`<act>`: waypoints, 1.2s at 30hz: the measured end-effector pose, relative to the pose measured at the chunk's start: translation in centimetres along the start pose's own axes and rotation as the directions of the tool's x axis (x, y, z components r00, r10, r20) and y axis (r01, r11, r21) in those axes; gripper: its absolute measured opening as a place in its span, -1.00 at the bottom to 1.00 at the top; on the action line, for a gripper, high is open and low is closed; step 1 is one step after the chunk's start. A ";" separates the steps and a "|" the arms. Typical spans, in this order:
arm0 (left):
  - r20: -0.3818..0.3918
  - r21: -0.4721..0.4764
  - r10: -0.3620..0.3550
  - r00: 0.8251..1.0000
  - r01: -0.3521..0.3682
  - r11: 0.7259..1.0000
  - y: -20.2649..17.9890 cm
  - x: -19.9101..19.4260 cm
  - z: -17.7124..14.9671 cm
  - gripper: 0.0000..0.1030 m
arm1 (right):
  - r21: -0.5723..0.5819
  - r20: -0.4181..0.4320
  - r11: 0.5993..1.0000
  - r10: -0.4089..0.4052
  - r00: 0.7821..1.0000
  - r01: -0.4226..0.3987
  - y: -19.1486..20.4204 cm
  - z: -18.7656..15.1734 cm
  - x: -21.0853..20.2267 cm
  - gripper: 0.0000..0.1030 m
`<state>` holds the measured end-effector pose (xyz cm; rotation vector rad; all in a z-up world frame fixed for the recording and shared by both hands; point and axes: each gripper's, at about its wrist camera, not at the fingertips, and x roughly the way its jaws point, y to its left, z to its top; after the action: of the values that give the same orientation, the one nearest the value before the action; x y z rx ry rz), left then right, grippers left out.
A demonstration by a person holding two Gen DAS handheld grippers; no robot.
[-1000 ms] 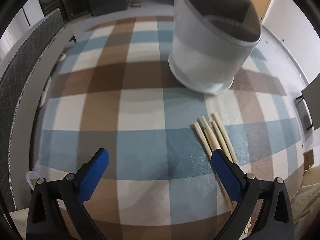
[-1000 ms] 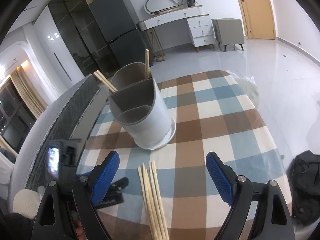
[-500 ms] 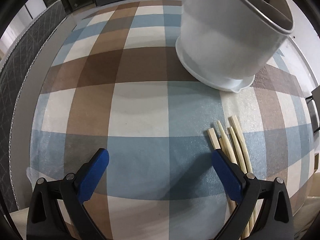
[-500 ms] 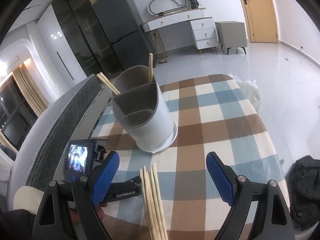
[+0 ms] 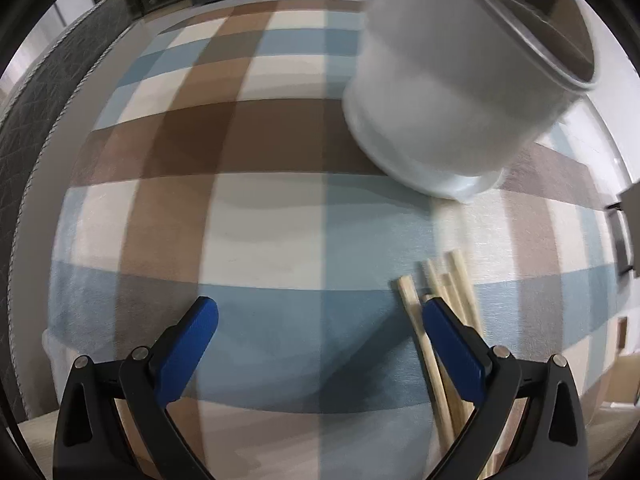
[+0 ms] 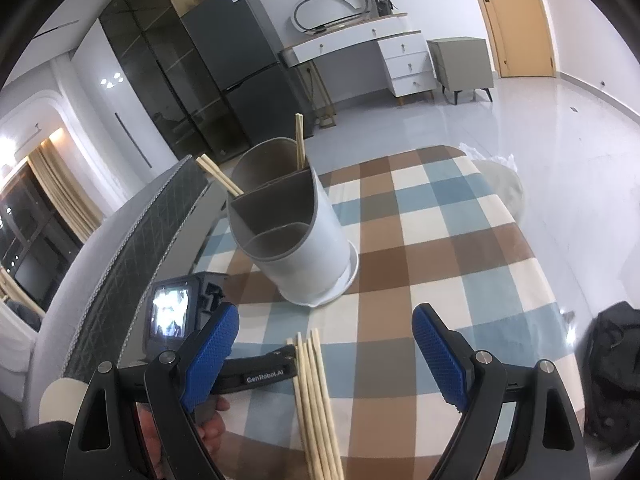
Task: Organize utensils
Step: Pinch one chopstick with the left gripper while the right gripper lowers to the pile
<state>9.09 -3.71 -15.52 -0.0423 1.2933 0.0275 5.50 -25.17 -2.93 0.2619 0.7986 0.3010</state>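
Left gripper [image 5: 316,312] tipped further down toward chopsticks [image 5: 436,320] at its 3 o'clock, jaws wide, empty. Right gripper [image 6: 324,320] likewise gaping; utensil holder [image 6: 296,236] at 12.

The left hand-held gripper [image 5: 316,322] points steeply downward, jaws spread wide with nothing between its blue pads [image 5: 188,354]. The right hand-held gripper [image 6: 324,340] tilts down more gently, jaws equally wide. At its seven o'clock, the person's left hand [image 6: 210,430] grips the left tool's body.
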 end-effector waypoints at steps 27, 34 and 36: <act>0.147 -0.057 -0.225 0.963 0.235 0.970 3.9 -3.2 1.3 -0.97 | 0.011 -0.128 0.995 -0.093 0.987 0.096 -0.1 -1.7 3.7 0.73; 0.270 -0.125 -0.334 0.903 0.377 0.918 5.1 -8.1 2.4 -0.97 | -0.078 -0.208 0.994 -0.094 0.974 0.080 2.0 -2.6 5.9 0.58; 0.299 -0.122 -0.361 0.883 0.411 0.903 5.8 -9.3 3.0 -0.97 | -0.129 -0.226 0.989 -0.105 0.969 0.077 3.0 -2.6 6.5 0.50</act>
<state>9.14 2.24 -5.85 -0.4427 0.9852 -0.1881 7.44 -19.78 -7.94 0.0768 1.0167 0.2950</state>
